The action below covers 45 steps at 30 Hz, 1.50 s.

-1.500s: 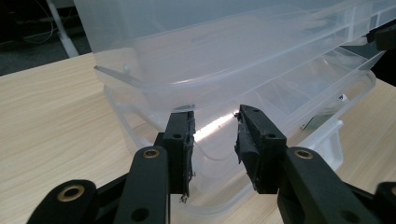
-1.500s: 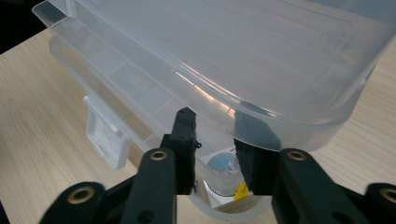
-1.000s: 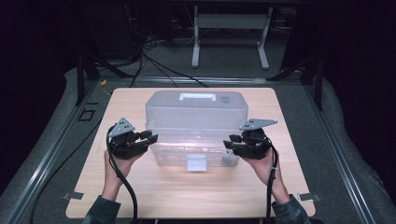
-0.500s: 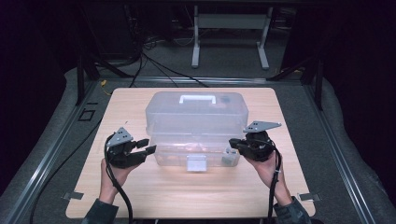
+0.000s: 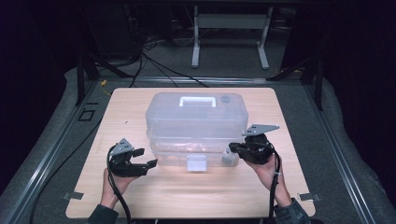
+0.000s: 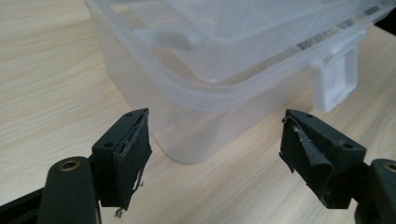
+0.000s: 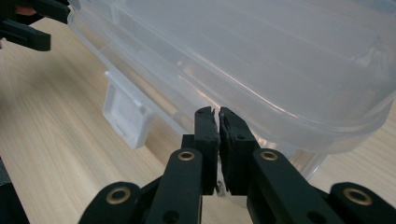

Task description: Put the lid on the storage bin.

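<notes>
- My left gripper (image 5: 142,164) sits low over the table (image 5: 187,196), just off the box's near-left corner; its jaws have just been opening and stand apart with nothing between them.
- In the left gripper view that corner of the box (image 6: 210,84) shows in the gap, beyond the pads (image 6: 133,149).
- My right gripper (image 5: 232,148) is at the box's near-right corner, jaws pressed together under the lid rim, holding nothing I can see.
- The clear box (image 5: 194,126) stands mid-table, lid on, a white latch (image 5: 196,163) on its near side, a white handle (image 5: 197,100) on top.
</notes>
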{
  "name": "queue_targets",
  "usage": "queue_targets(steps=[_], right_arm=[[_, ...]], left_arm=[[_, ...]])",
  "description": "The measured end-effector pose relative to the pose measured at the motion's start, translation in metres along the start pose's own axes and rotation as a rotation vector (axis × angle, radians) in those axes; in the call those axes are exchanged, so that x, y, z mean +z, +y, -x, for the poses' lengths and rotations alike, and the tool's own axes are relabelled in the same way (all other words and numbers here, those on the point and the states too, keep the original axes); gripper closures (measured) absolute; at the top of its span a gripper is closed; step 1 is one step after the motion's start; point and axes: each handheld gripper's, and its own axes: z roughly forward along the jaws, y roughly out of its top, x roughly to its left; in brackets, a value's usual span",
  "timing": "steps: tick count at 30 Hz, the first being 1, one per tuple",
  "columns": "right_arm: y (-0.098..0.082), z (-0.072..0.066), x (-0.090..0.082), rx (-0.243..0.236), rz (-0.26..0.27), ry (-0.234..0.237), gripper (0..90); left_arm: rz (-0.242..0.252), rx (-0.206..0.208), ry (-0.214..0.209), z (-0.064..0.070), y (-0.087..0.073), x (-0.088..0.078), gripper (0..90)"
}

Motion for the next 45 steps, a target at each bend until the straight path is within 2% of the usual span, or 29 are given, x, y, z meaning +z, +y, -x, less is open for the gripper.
queue_targets(steps=[9, 11, 14, 17, 18, 21, 25, 27, 32, 33, 35, 36, 37, 38, 39, 43, 45], right_arm=[[-0.009, -0.001, 0.007, 0.003, -0.049, 0.023, 87.1], [-0.01, -0.001, 0.008, 0.003, -0.054, 0.021, 87.2], [-0.014, -0.003, 0.013, 0.006, -0.095, 0.035, 87.3], [-0.018, -0.004, 0.016, 0.001, -0.108, 0.042, 87.4], [-0.021, -0.005, 0.018, -0.003, -0.128, 0.045, 86.8], [-0.027, -0.005, 0.02, -0.012, -0.158, 0.037, 86.6], [-0.035, -0.002, 0.02, -0.007, -0.17, 0.028, 85.8], [-0.042, 0.002, 0.017, 0.003, -0.171, 0.011, 84.7], [-0.067, 0.025, 0.009, 0.047, -0.179, -0.073, 80.0], [-0.071, 0.029, 0.008, 0.052, -0.18, -0.101, 78.2], [-0.075, 0.033, 0.008, 0.061, -0.181, -0.112, 75.2], [-0.079, 0.041, 0.007, 0.079, -0.199, -0.184, 68.5], [-0.082, 0.045, 0.008, 0.09, -0.179, -0.174, 65.1], [-0.083, 0.048, 0.008, 0.097, -0.164, -0.178, 57.9], [-0.084, 0.051, 0.008, 0.107, -0.161, -0.19, 55.9], [-0.091, 0.059, 0.014, 0.107, -0.176, -0.24, 48.9], [-0.095, 0.062, 0.019, 0.11, -0.185, -0.258, 41.7]], left_arm=[[-0.039, 0.033, 0.001, 0.005, -0.003, 0.013, 24.7], [-0.039, 0.031, 0.006, 0.005, -0.003, 0.013, 24.7], [-0.034, 0.015, 0.015, 0.003, -0.004, 0.011, 24.6], [-0.038, 0.017, 0.023, 0.001, -0.005, 0.009, 24.4], [-0.043, 0.028, 0.039, 0.0, -0.005, 0.009, 24.4], [-0.062, 0.024, 0.055, -0.002, -0.007, 0.009, 24.1], [-0.076, 0.018, 0.073, -0.005, -0.01, 0.008, 23.4], [-0.083, 0.011, 0.087, -0.006, -0.012, 0.006, 22.8], [-0.112, 0.002, 0.129, -0.011, -0.016, 0.005, 20.5], [-0.121, 0.004, 0.135, -0.012, -0.016, 0.006, 20.1], [-0.127, 0.006, 0.14, -0.013, -0.016, 0.007, 18.3], [-0.136, 0.009, 0.143, -0.015, -0.016, 0.008, 17.6], [-0.138, 0.01, 0.143, -0.015, -0.016, 0.009, 17.1], [-0.143, 0.011, 0.144, -0.016, -0.016, 0.01, 16.5], [-0.152, 0.014, 0.149, -0.017, -0.017, 0.011, 16.2], [-0.168, 0.001, 0.158, -0.022, -0.019, 0.014, 15.4], [-0.173, -0.008, 0.159, -0.026, -0.02, 0.016, 15.2]])
